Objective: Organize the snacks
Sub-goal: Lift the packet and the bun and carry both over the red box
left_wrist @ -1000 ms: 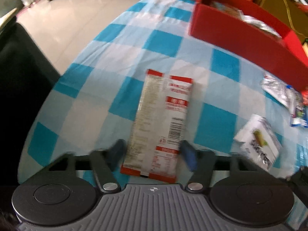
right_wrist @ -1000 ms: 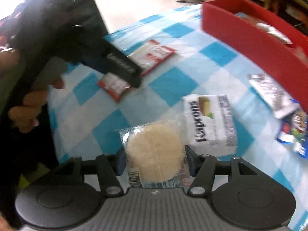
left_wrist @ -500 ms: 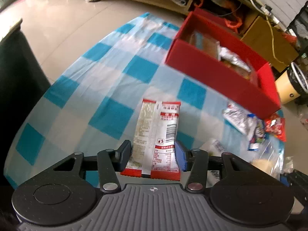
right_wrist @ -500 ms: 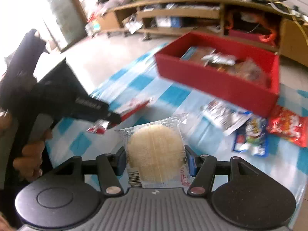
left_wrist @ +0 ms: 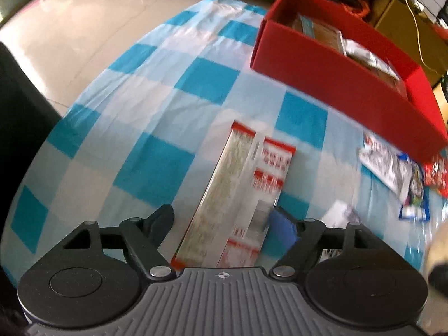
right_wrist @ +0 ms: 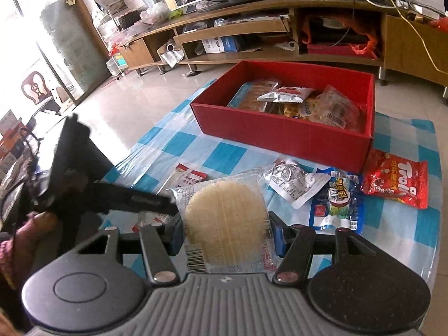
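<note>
Pinching from both sides, the right gripper [right_wrist: 226,232] holds a clear-wrapped round rice cracker [right_wrist: 225,221], its blue pads pressed against the packet's edges so that the pale disc stands up between them, barcode end nearest the camera. Beyond the cracker, spread over the blue-and-white checked tablecloth [right_wrist: 218,156], lie a silver printed sachet [right_wrist: 296,183], a blue-and-white packet [right_wrist: 337,204] and a red gummy bag [right_wrist: 397,180], the last just beside the corner of the red box [right_wrist: 282,134]. That box sits farther back on the cloth, already part-filled with mixed snack packets.

The left gripper [left_wrist: 221,224] points steeply down at the cloth, and its jaws have just been opening: the left finger stands clear of the long red-and-white snack packet [left_wrist: 240,196], while the blue right pad [left_wrist: 282,228] touches or nearly touches the packet's edge, the blur leaving that unclear. The packet lies between the parted fingers, released rather than squeezed; whether it rests flat on the cloth I cannot tell. In the right wrist view the same gripper shows as a dark body at the left, a hand [right_wrist: 36,224] on its handle, with the red-and-white packet partly visible past its tip.

Past the table stretch a shiny tiled floor [right_wrist: 134,103] and a long low wooden cabinet [right_wrist: 252,22].
</note>
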### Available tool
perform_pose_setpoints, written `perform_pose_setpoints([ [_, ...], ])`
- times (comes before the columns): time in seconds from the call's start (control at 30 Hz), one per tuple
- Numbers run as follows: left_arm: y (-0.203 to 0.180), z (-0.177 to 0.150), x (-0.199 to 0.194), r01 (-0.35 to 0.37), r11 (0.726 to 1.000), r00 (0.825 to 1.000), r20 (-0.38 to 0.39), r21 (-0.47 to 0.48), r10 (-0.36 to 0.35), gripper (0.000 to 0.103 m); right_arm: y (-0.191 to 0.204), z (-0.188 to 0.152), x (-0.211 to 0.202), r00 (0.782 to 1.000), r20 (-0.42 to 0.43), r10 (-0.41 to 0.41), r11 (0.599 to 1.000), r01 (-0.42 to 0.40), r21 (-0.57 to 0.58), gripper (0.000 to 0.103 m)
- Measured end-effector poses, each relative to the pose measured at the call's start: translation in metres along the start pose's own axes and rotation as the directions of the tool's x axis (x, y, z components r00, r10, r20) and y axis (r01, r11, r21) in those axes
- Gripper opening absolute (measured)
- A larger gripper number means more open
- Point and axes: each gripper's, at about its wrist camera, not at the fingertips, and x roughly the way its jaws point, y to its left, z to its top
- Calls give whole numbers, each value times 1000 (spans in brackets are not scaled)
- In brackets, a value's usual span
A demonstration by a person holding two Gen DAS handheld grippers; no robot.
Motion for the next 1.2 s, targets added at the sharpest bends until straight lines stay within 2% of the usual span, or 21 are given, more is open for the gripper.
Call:
perform_pose_setpoints([
  [0.1,-16,2,7,-51,997,999,20,49,50,83,-2,0,-1,1000,0,3,1000,-3,5,58],
  [0.13,-21,0,8,-72,995,997,30,73,70,79,-2,0,-1,1000,0,2,1000,-2,8,58],
  [0.2,-27,-2,2,-65,994,997,36,93,61,62,-5,1,-1,1000,2,-2,1000,2,14,58],
  [0.3,-29,-5,-2,-33,995,999,12,95,32,59,-9,3,-3,1000,11,-5,1000,5,26,58],
  [0.43,-24,-4,-13,32,998,999,1,51,-32,58,-12,6,-7,1000,29,-11,999,10,41,58],
  [0.63,-26,4,-41,81,996,994,75,33,-84,58,-17,12,-5,999,43,-30,998,28,60,58],
  [0.83,-39,12,-58,90,994,986,132,60,-97,58,-24,27,-6,996,77,-45,996,38,82,58],
  [1.2,-65,41,-64,108,990,977,176,87,-122,58,-34,61,-1,989,134,-59,993,44,112,58],
])
